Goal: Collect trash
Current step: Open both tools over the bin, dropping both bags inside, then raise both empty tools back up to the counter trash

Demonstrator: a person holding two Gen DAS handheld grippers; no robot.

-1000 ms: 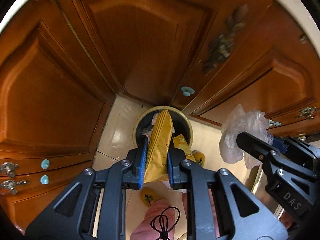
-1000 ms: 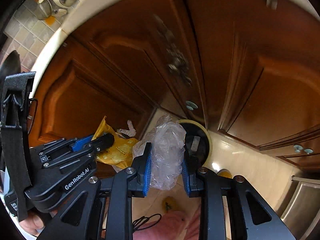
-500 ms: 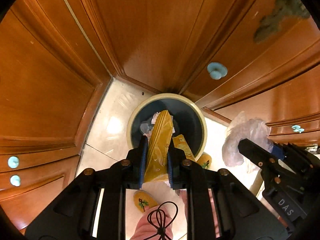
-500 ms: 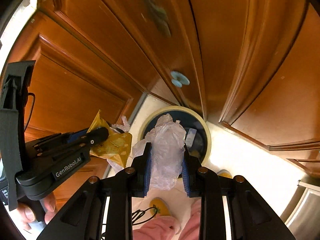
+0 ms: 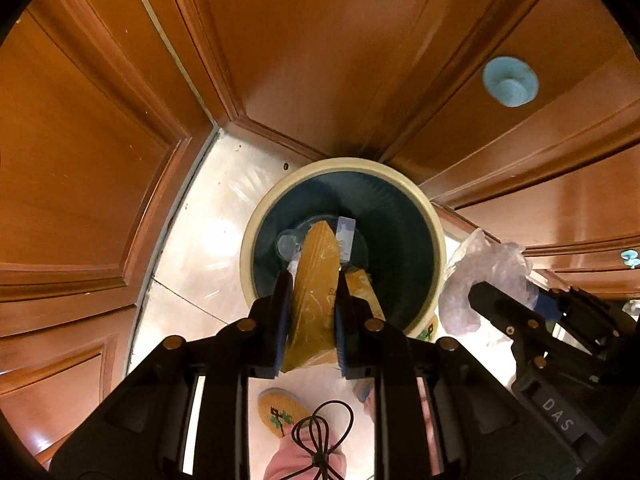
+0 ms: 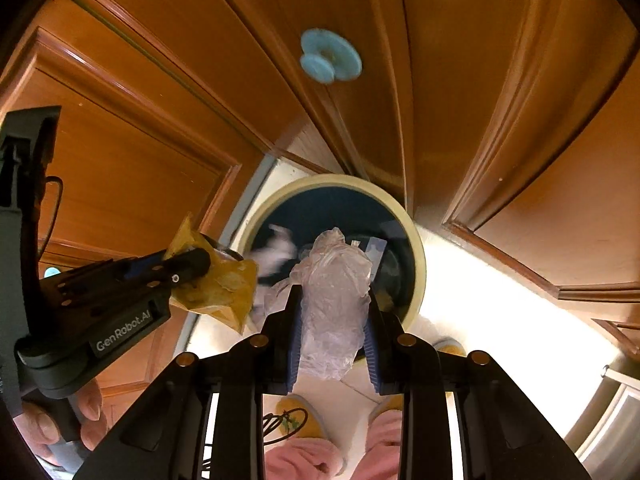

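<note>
We take the trash bin [image 5: 344, 240] as our landmark: round, cream rim, dark blue inside, on the pale floor [image 5: 208, 216] in the corner of the wooden cabinets [image 5: 100, 160].

Left gripper [image 5: 310, 304] points down over the bin's near rim. Its pads are pulled in close and clamp a yellow wrapper [image 5: 316, 288]; the wrapper's upper end reaches over the bin's opening, its lower end hangs behind the pads, toward the camera. From the right wrist cam the same gripper [image 6: 192, 266] sits left of the bin w/ the wrapper [image 6: 216, 284] crumpled round its tips, just outside the rim.

Right gripper [image 6: 333, 308] also aims down at the bin's near side. Fingers narrow, squeezing a clear plastic bag [image 6: 332, 280] between the blue pads; the bag's top bulges up over the bin's mouth. From the left cam that gripper [image 5: 476, 292] is right of the bin, bag [image 5: 480, 276] bunched at its tip just outside the rim.

Inside the bin: a clear cup lid or similar [image 5: 287, 245], a small bluish carton [image 5: 345, 236], white scraps [image 6: 276, 252]; can't tell more.

Near side of the bin, below the grippers: yellow slippers [image 6: 294, 420] and pink trouser legs [image 6: 304, 460]. A hand [image 6: 60, 420] grips the left tool's handle. A pale blue knob [image 6: 330, 60] sits on the cabinet door above the bin.
</note>
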